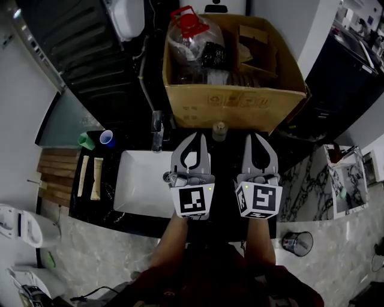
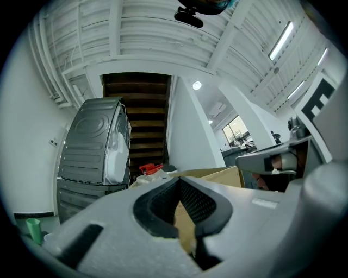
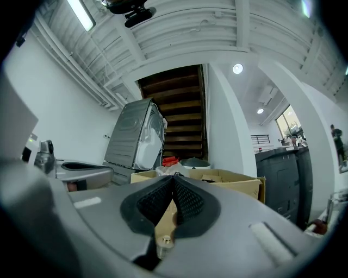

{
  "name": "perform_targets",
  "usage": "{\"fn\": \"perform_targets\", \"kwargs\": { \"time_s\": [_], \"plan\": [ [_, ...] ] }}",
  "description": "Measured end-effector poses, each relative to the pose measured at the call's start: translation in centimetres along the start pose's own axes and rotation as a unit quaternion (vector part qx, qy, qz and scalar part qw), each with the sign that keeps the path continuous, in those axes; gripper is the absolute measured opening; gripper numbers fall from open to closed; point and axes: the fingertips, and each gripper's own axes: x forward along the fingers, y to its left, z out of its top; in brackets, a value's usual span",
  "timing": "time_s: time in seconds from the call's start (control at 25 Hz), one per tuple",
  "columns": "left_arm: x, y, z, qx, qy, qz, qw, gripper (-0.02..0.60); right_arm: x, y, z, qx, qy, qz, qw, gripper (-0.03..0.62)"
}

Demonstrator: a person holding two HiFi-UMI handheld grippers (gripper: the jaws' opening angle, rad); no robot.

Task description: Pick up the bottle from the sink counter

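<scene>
Dim, dark-cornered fisheye views; ceiling tube lights [image 3: 82,14] glare overhead.

grey left gripper [image 1: 198,137], right gripper [image 1: 254,137], marker cubes [image 1: 193,202]

Small bottle [image 1: 219,131] — round pale cap, upright on dark counter [image 1: 223,165], just before cardboard box [image 1: 234,103].

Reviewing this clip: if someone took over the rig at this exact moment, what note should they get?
Left gripper: fingers shut, empty.
Right gripper: fingers shut, empty.
Both hover side by side over the black counter, to the right of the sink.
The bottle stands on the counter just ahead, between the two grippers and in front of the cardboard box.
Done: nothing gripped yet.
Left: open one gripper, close on the bottle, lift it.
</scene>
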Motion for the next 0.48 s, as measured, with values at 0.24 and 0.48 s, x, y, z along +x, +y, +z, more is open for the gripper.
{"fn": "perform_targets", "kwargs": {
  "time_s": [0.24,0.48],
  "plan": [
    [0.0,0.2,0.0,-0.001,0.001,0.004,1.0,0.003,0.5,0.1,-0.6,0.005,0.005,0.007,1.0,0.002],
    [0.3,0.9,-0.8,-0.014,0.009,0.012,0.9998,0.003,1.5,0.6,-1.5,0.008,0.011,0.018,1.0,0.002]
  ]
}}
